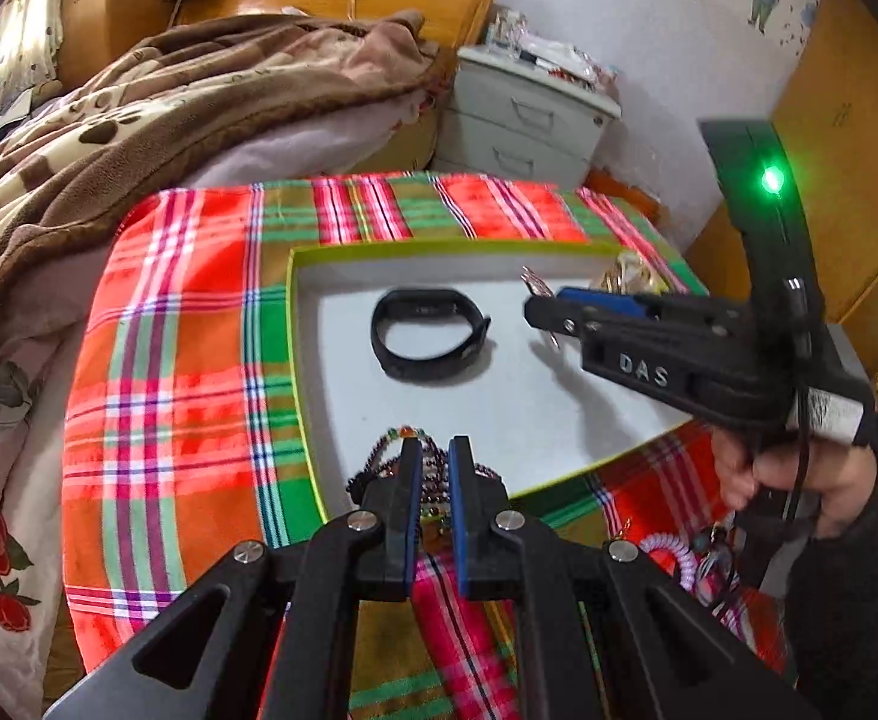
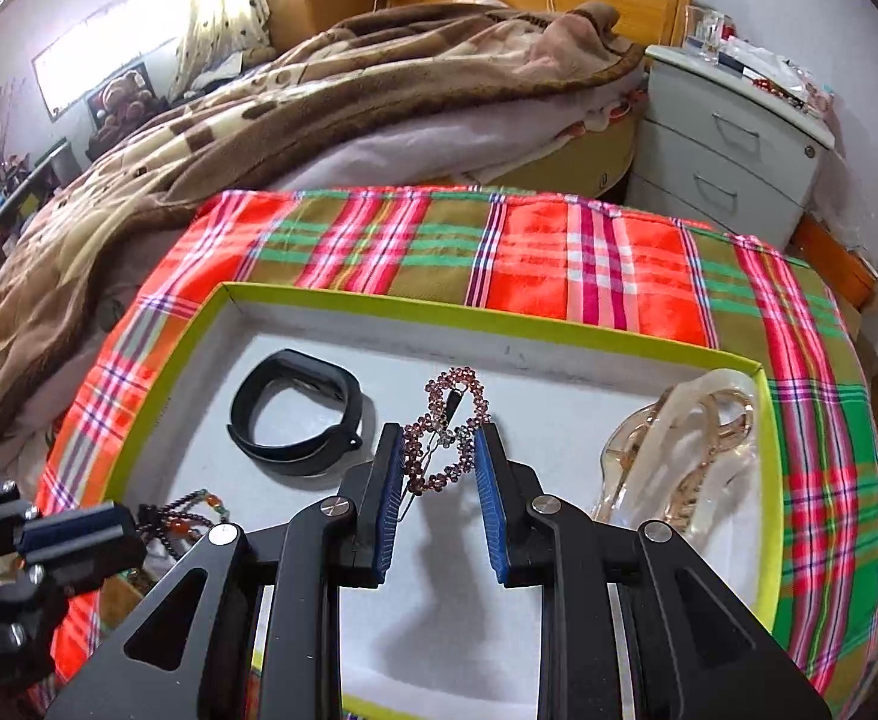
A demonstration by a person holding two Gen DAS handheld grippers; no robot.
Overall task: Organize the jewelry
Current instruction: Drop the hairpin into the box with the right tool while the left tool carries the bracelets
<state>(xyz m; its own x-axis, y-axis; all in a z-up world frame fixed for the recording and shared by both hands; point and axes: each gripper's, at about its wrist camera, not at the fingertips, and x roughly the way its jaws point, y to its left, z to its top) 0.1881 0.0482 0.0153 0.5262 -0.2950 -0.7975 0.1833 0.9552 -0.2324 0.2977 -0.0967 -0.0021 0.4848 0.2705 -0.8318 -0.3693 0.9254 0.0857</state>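
Observation:
A white tray with a lime-green rim [image 1: 292,324] [image 2: 487,315] lies on the plaid cloth. A black wristband [image 1: 429,333] [image 2: 297,414] lies inside it. At the tray's near left corner my left gripper [image 1: 435,447] [image 2: 132,534] is shut on a dark beaded bracelet [image 1: 390,459] [image 2: 189,510] with orange and green beads. Over the middle of the tray my right gripper [image 2: 439,441] [image 1: 532,309] is shut on a pink rhinestone heart-shaped hair clip [image 2: 448,414] [image 1: 535,281]. The clip casts a shadow on the tray floor below.
A clear and gold hair claw [image 2: 679,450] [image 1: 631,276] lies at the tray's right end. A coiled hair tie [image 1: 673,552] and other trinkets sit on the plaid cloth [image 1: 168,360] to the tray's right. A bed with a brown blanket [image 2: 318,96] and a white nightstand [image 2: 727,138] stand behind.

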